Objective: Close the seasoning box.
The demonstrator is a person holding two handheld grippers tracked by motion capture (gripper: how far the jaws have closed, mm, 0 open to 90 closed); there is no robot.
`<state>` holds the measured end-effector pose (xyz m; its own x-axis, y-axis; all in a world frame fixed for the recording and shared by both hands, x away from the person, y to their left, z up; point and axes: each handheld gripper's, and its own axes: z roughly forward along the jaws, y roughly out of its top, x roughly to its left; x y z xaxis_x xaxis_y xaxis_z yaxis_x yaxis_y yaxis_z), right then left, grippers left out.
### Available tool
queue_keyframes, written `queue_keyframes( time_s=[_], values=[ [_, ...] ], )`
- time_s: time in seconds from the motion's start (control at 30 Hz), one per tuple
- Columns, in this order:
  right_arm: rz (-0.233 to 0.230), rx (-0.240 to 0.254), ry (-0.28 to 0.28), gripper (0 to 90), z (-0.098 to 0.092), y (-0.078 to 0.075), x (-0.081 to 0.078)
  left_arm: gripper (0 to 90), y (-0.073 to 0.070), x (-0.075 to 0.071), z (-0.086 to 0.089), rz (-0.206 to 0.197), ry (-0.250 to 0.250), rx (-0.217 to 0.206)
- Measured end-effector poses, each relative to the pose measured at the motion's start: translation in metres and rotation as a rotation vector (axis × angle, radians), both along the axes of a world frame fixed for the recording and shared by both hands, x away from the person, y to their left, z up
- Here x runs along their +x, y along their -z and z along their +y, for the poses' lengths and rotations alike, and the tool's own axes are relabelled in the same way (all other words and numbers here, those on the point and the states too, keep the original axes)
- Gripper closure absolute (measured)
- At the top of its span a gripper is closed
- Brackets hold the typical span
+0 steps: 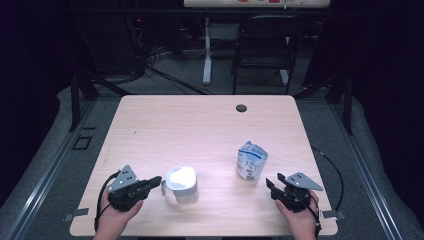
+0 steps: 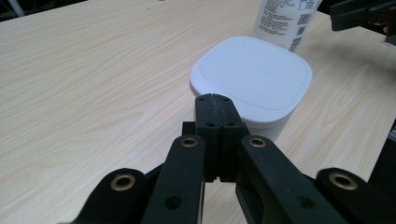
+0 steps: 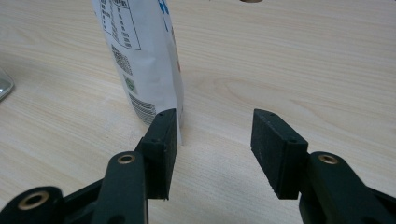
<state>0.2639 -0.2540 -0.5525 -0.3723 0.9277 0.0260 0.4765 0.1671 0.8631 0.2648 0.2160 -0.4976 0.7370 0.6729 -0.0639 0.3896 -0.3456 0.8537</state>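
**Two hand-held grippers beside a lidded tub and a pouch on a wooden table**

Nearest the camera in the high view, at the bottom edge, two hands each hold a black gripper. The largest thing is the pale wooden table, which spans the centre of the frame.

On it, lower centre, stands a white container with a rounded-square white lid and a small handle on its left side. In the left gripper view the lid looks smooth, with a raised border line running around it.

To the right of centre in the high view stands a white pouch with blue print, upright, its top crumpled. The right gripper view shows a printed table and barcodes on its side.

The left gripper, lower left, has its jaws pressed together with nothing between them. Its tip points right, just beside the container's handle; in the left gripper view the closed jaws end at the container's near rim.

The right gripper, lower right, has its jaws spread and empty. The pouch stands near, just up and left of its tip.
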Motion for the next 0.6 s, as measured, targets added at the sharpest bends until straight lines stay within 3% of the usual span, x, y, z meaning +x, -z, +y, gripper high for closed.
queue_keyframes(
  time_s=[0.17,0.4,0.6],
  values=[
    [0.005,-0.012,0.001,52.3,0.001,0.000,0.000,90.0,-0.003,0.002,-0.007,0.007,0.009,0.011],
    [0.007,0.008,0.011,53.3,-0.003,-0.002,-0.004,90.0,-0.007,0.007,-0.017,0.006,0.021,0.023],
    [0.000,0.009,0.014,53.3,-0.003,-0.004,-0.008,90.0,-0.010,0.018,-0.019,0.033,0.021,0.040]
  ],
)
